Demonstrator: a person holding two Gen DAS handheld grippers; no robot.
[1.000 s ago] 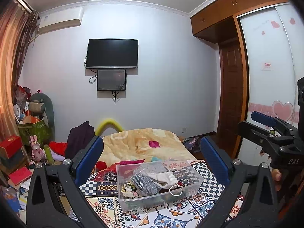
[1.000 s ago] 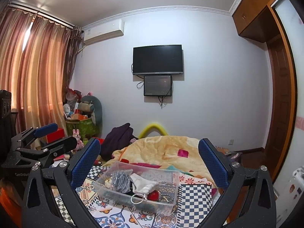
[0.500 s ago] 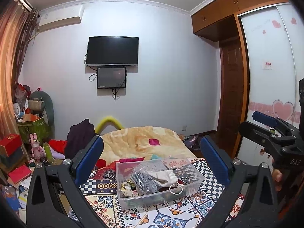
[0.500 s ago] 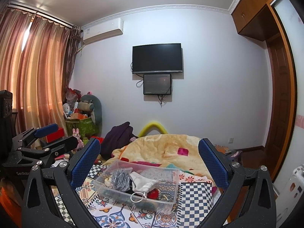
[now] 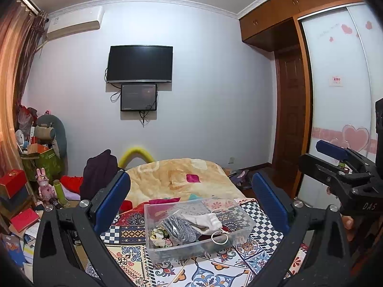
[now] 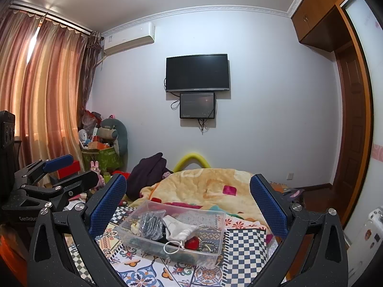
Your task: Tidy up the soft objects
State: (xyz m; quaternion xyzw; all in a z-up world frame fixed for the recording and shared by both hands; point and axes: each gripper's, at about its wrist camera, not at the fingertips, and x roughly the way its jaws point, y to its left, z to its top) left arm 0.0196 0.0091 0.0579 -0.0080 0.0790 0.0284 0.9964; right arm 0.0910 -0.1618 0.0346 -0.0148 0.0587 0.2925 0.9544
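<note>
Fingers [image 5: 115, 191] of both grippers spread wide, holding nothing. Left gripper [image 5: 191, 196] and right gripper [image 6: 189, 196] hover above clear bin [image 5: 241, 233] on bed [image 5: 167, 177]. Bin holds grey knit bundle [image 5: 179, 228].

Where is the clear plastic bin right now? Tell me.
In both wrist views the clear plastic bin sits low and central on the patterned bedspread, before the yellow blanket.

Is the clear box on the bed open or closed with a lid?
Open. The box shows no lid, and the soft items lie uncovered inside.
</note>
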